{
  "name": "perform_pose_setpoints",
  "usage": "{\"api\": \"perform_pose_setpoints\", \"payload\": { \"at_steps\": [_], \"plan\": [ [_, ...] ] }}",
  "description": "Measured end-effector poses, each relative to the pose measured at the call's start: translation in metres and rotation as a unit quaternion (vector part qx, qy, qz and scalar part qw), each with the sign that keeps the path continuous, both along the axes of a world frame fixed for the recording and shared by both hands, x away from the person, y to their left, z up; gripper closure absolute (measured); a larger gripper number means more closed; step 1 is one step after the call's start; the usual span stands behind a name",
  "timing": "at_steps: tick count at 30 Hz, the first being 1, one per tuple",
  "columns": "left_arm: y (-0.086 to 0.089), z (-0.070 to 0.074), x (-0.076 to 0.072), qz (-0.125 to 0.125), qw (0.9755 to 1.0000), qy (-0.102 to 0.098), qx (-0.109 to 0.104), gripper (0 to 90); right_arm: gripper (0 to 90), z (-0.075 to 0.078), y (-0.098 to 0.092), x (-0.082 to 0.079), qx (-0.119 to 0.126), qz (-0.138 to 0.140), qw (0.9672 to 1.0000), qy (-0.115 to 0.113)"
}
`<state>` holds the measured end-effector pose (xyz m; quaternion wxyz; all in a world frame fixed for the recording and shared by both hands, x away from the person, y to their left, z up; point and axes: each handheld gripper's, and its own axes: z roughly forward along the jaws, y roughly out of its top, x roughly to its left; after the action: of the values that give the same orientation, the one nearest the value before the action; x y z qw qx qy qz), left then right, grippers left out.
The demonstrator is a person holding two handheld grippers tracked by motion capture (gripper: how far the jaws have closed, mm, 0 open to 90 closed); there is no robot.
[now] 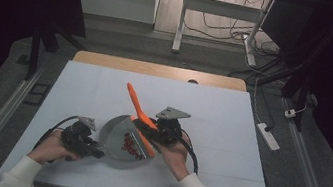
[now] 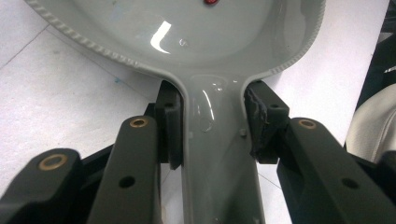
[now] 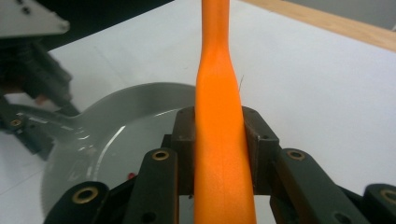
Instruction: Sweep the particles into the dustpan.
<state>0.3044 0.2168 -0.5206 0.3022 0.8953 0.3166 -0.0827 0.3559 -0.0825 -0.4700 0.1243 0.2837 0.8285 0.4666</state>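
Grey dustpan (image 1: 119, 141) sits low on the white table (image 1: 219, 132), towards the person's edge, and everything here is placed against it. At its near-left end the left gripper (image 1: 94, 152) is clamped on the dustpan's handle (image 2: 219, 154); in the left gripper view both black pads (image 2: 170, 126) press flat against the handle's sides, just below where it widens into the pan. The left hand (image 1: 52, 149) sits behind that gripper, nearer the table's front edge than the pan.

Inside the dustpan there's a cluster of small red pieces (image 1: 130, 144), lying towards its right side. Right beside them, at the pan's right rim, the right gripper (image 1: 148, 130) is closed tight on an orange brush handle (image 3: 219, 140); the right gripper view shows the jaws squeezing it from both sides with the pan just below and to the left. The right hand (image 1: 175, 153) holds that gripper off the pan's right edge.

The orange handle (image 1: 135, 102) slants up and away beyond the dustpan's far rim. Past that, the table's wooden edge (image 1: 158, 69) runs across, well apart from the pan.
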Motion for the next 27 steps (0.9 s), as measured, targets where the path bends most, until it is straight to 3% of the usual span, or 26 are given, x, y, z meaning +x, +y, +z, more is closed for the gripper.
{"api": "perform_pose_setpoints", "payload": {
  "at_steps": [5,9,15,21,27],
  "plan": [
    [0.0,0.0,-0.001,0.001,1.0,-0.002,0.001,61.5,70.0,0.002,-0.016,0.01,-0.007,-0.03,0.9995,-0.008],
    [0.0,0.0,-0.001,0.001,1.0,-0.003,0.001,61.5,70.0,-0.001,-0.027,0.02,-0.033,-0.061,0.9974,-0.018],
    [0.003,0.004,-0.009,0.005,0.9999,-0.008,0.005,61.5,70.0,-0.011,-0.039,0.032,-0.053,-0.083,0.9951,-0.005],
    [0.007,0.003,-0.015,0.006,1.0,-0.004,0.003,61.5,70.0,-0.018,-0.042,0.037,-0.062,-0.083,0.9946,0.009],
    [0.006,0.002,-0.014,0.007,1.0,-0.003,0.001,61.5,70.0,-0.024,-0.027,0.029,-0.072,-0.062,0.9954,0.011]
  ]
}}
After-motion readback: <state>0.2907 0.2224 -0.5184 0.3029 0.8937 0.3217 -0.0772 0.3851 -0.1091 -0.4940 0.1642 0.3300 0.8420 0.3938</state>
